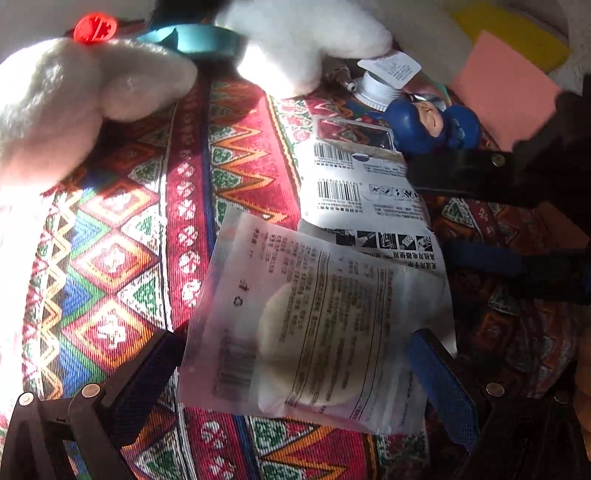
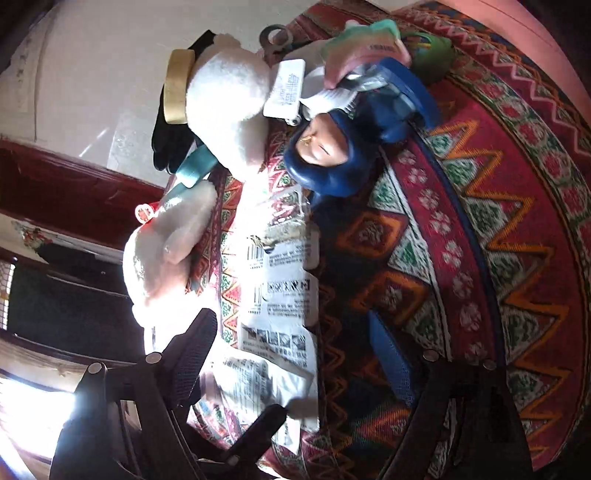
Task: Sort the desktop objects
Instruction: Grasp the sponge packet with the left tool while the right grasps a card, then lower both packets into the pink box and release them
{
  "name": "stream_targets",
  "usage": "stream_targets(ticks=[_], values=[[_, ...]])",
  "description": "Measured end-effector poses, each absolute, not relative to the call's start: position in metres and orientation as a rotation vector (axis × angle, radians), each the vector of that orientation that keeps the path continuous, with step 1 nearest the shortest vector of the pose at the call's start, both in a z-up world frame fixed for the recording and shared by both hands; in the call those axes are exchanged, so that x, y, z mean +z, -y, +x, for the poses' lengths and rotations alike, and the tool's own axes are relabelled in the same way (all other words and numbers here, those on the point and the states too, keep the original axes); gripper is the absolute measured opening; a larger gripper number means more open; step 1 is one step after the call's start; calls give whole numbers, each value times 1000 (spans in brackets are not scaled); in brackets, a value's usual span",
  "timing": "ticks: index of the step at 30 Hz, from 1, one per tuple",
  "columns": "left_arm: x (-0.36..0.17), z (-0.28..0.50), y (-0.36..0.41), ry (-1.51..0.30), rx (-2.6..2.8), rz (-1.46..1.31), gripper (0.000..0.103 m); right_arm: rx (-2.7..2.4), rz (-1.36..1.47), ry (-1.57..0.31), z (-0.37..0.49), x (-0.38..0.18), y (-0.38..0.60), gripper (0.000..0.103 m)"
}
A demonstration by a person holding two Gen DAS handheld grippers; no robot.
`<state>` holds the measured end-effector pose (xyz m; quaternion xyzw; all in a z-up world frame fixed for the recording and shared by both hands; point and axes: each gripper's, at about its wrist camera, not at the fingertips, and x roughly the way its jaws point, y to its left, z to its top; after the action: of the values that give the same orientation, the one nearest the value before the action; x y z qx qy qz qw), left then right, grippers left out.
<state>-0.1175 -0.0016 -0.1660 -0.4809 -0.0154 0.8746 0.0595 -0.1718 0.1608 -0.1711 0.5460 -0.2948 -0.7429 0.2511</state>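
A clear plastic packet (image 1: 314, 325) holding round pale pads lies on the patterned cloth (image 1: 122, 258), between the spread fingers of my open left gripper (image 1: 295, 343). It partly overlaps a white printed package with barcodes (image 1: 351, 184). My right gripper (image 2: 291, 321) is open above that barcode package (image 2: 288, 258); it enters the left wrist view from the right (image 1: 439, 214). A blue-hooded doll (image 1: 428, 125) lies just beyond the package. A white plush toy (image 1: 92, 96) with a teal ribbon (image 1: 192, 38) sprawls across the far side.
A pink sheet (image 1: 506, 92) and a yellow pad (image 1: 517, 33) lie at the far right. A red cap (image 1: 95, 26) sits behind the plush. The right wrist view also shows a gold tape roll (image 2: 177, 85), a black glove (image 2: 170, 136) and the table's edge at left.
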Motion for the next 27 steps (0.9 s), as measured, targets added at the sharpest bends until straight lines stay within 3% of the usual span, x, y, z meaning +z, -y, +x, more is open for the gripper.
stream_targets(ticks=[3, 4, 5, 6, 7, 9, 10, 13, 27], values=[[-166, -118, -6, 24, 2672, -1393, 101, -2017, 1475, 758, -182, -173, -147, 87], [-165, -118, -8, 25, 2674, -1380, 92, -2024, 1470, 724, -183, -172, -142, 80], [-161, -116, -8, 32, 2672, -1356, 71, -2027, 1466, 682, -183, -171, -138, 49], [-156, -114, -9, 41, 2669, -1330, 58, -2013, 1476, 660, -182, -173, -136, 30], [-152, -113, -7, 68, 2671, -1331, 52, -1989, 1481, 682, -182, -176, -138, 21], [-146, -112, 2, 153, 2661, -1342, 48, -1936, 1478, 761, -181, -181, -145, 16], [-143, -111, 7, 206, 2650, -1344, 47, -1923, 1460, 783, -179, -179, -148, 7], [-134, -107, 16, 282, 2646, -1333, 46, -1943, 1378, 771, -170, -158, -155, 2], [-65, -61, 24, 160, 2729, -1150, 45, -2074, 1151, 705, -117, -79, -194, 1]])
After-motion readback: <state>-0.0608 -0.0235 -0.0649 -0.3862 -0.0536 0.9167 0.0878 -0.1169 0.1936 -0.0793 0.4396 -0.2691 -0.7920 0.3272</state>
